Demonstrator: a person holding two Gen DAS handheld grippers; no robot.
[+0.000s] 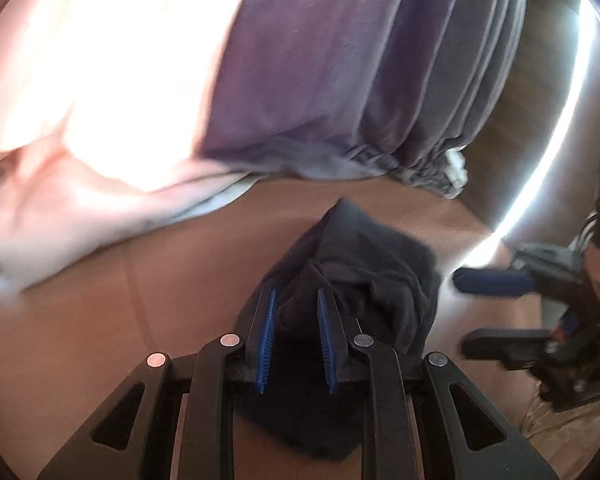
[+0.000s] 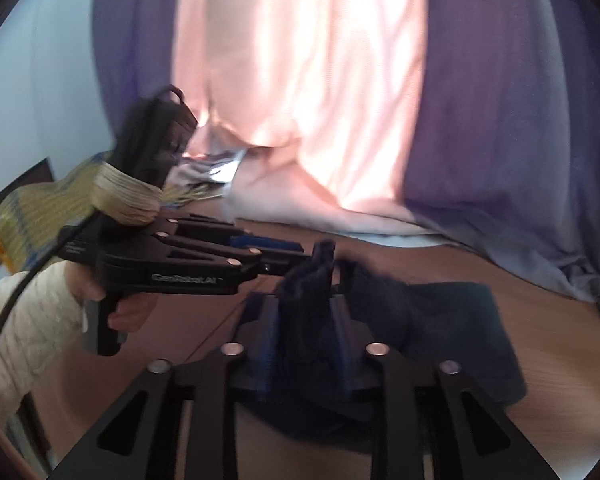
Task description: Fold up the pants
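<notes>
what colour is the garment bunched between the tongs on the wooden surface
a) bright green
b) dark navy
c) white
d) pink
b, the pants bunched between the left tongs on the wooden surface are dark navy; the pink cloth is the curtain behind.

- Left tongs (image 1: 296, 312): angled down, blue pads (image 1: 269, 340) parted slightly, dark cloth bunched in the gap; blur hides whether the pads press on it.
- Right tongs (image 2: 306, 312): angled down, jaws apart, dark cloth standing between them; grip unclear.
- Left hand (image 2: 100, 296): wrapped round the pistol handle, cream knit sleeve (image 2: 28, 320) at the wrist.
</notes>
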